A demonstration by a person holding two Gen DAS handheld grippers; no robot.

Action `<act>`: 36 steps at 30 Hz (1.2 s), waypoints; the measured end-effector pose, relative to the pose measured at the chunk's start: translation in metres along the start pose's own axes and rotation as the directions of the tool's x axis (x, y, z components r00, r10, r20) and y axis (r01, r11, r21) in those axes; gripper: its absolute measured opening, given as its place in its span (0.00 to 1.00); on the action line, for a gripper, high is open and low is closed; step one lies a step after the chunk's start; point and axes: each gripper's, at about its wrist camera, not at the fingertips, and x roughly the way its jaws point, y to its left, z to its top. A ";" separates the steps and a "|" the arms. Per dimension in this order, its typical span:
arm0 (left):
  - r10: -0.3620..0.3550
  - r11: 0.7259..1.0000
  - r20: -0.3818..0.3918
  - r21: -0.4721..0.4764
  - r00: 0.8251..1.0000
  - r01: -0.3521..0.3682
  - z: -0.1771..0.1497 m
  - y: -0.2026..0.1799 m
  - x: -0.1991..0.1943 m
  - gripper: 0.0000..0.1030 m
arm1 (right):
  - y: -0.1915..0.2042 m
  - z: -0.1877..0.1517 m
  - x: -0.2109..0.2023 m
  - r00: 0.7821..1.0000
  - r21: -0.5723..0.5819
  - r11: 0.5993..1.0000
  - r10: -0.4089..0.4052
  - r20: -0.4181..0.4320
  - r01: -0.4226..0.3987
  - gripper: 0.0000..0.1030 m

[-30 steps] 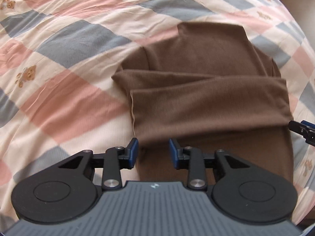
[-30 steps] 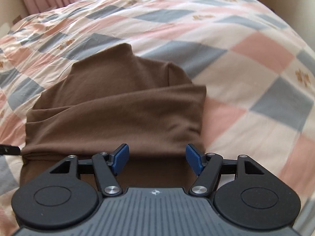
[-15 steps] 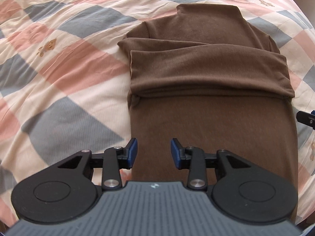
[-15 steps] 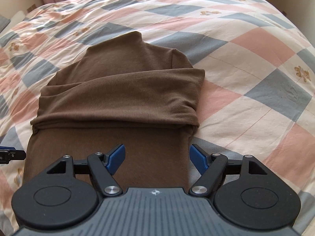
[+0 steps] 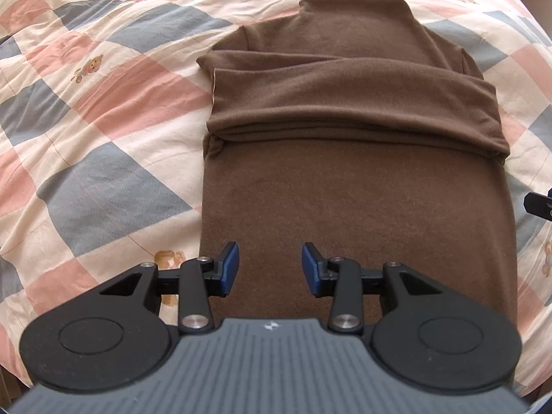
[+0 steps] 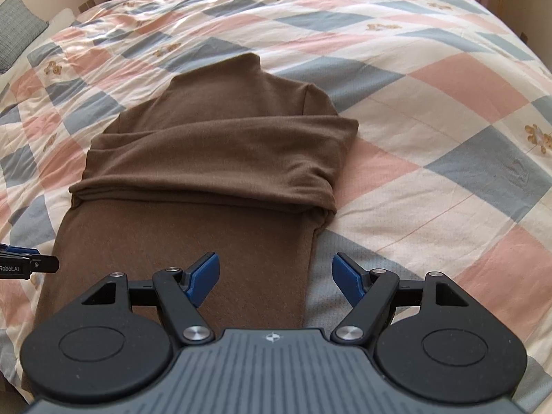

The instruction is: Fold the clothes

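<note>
Brown sweater [image 5: 362,186], flat on checked quilt [image 5: 103,158], sleeves folded across chest; left gripper [image 5: 270,269] and right gripper [image 6: 276,276], jaws open, empty, over lower body's side edges; seemingly positioned for hem-lifting fold.

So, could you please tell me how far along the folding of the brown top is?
Done: the sleeves are folded across the brown top on the quilt. In hand: nothing; the left tool and right tool are open over its near end. Left: probably folding the lower half up.
</note>
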 end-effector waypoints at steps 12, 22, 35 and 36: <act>-0.157 0.986 0.143 0.085 0.977 0.146 0.030 0.025 0.005 0.32 | -0.019 0.021 0.025 0.998 -0.056 0.997 0.059 -0.001 -0.059 0.53; -0.391 0.911 0.166 0.213 0.905 0.354 0.203 0.040 0.067 0.44 | -0.050 0.156 0.088 0.968 -0.082 0.971 0.231 0.094 -0.224 0.33; -0.627 0.779 0.012 0.037 0.779 0.626 0.313 0.042 0.179 0.59 | -0.046 0.260 0.210 0.913 0.022 0.914 0.406 -0.025 -0.406 0.41; -0.630 0.776 0.010 0.043 0.777 0.629 0.316 0.040 0.184 0.56 | -0.046 0.260 0.215 0.910 0.029 0.910 0.414 -0.032 -0.413 0.41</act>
